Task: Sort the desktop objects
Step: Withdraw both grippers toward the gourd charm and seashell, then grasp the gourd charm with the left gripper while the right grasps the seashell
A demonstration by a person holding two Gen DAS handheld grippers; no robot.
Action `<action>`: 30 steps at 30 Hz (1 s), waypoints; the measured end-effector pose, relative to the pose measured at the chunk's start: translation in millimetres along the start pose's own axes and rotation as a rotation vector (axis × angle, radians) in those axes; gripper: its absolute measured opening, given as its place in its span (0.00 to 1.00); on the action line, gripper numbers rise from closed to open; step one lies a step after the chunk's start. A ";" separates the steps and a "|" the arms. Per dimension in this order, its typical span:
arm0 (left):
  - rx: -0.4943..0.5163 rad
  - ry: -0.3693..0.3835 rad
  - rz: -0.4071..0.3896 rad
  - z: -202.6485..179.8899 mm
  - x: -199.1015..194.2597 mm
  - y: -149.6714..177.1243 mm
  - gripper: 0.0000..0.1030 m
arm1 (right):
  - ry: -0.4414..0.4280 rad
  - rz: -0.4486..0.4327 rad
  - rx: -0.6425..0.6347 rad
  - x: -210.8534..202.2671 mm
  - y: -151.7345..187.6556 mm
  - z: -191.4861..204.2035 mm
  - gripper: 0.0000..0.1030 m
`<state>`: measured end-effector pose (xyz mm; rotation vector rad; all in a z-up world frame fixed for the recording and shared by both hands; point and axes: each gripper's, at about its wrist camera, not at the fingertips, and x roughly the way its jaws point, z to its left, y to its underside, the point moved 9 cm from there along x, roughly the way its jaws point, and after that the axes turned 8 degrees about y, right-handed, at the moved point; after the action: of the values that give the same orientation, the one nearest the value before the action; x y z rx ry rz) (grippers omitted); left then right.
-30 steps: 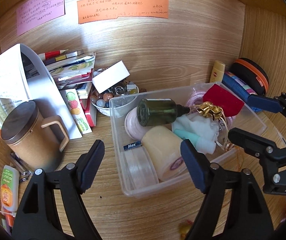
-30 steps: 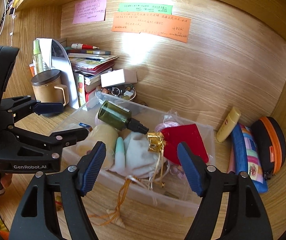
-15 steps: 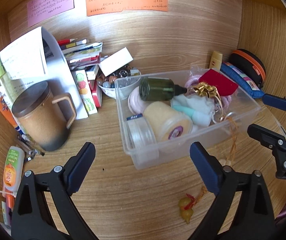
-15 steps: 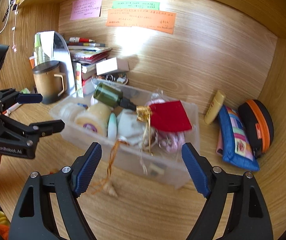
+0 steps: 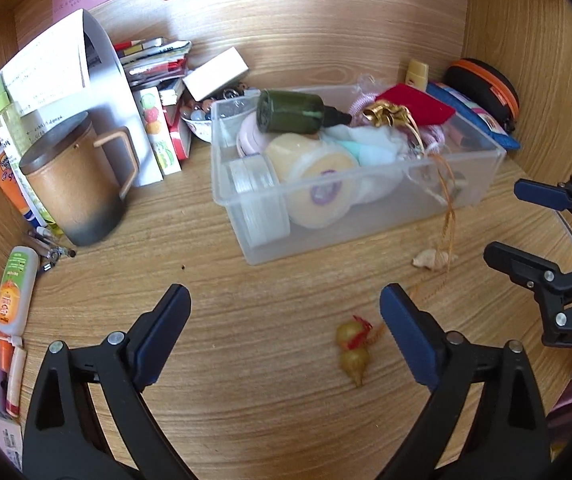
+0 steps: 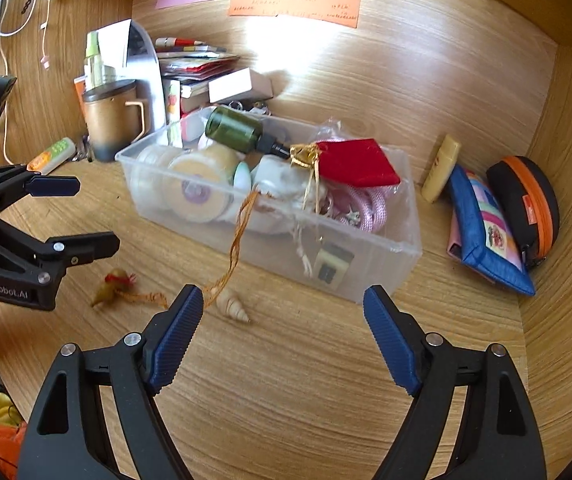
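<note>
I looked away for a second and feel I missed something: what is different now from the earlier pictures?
Both grippers, left gripper and right gripper, backed away from the clear plastic bin and their jaws spread wider, with nothing between them. This brings the small yellow gourd charm and the beige spiral seashell into view on the wooden desk. The bin's contents and the brown lidded mug look unchanged.

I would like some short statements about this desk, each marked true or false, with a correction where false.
1. The green bottle lies on its side in the clear box. True.
2. The brown mug stands inside the box. False: it stands on the desk, left of the box.
3. A small shell lies on the desk in front of the box. True.
4. The left tongs grip the little gourd. False: they are open and hold nothing.
5. The red pouch lies on the desk. False: it is in the box.
</note>
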<state>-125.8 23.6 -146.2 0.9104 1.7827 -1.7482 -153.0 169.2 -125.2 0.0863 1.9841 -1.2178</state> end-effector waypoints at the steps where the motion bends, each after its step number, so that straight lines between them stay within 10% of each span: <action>1: 0.003 -0.004 0.007 -1.3 1.1 2.9 0.94 | -0.012 0.005 0.000 0.8 2.3 1.4 0.78; 21: 0.010 0.043 0.111 -21.2 26.5 37.0 0.94 | -0.092 0.131 -0.017 35.0 27.0 15.9 0.75; 30: 0.010 0.066 0.092 -23.0 27.4 33.9 0.81 | -0.143 0.147 -0.051 44.4 22.0 27.2 0.47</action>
<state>-116.4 48.7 -187.6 1.0484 1.7450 -1.6892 -158.0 145.4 -176.2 0.1139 1.8495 -1.0497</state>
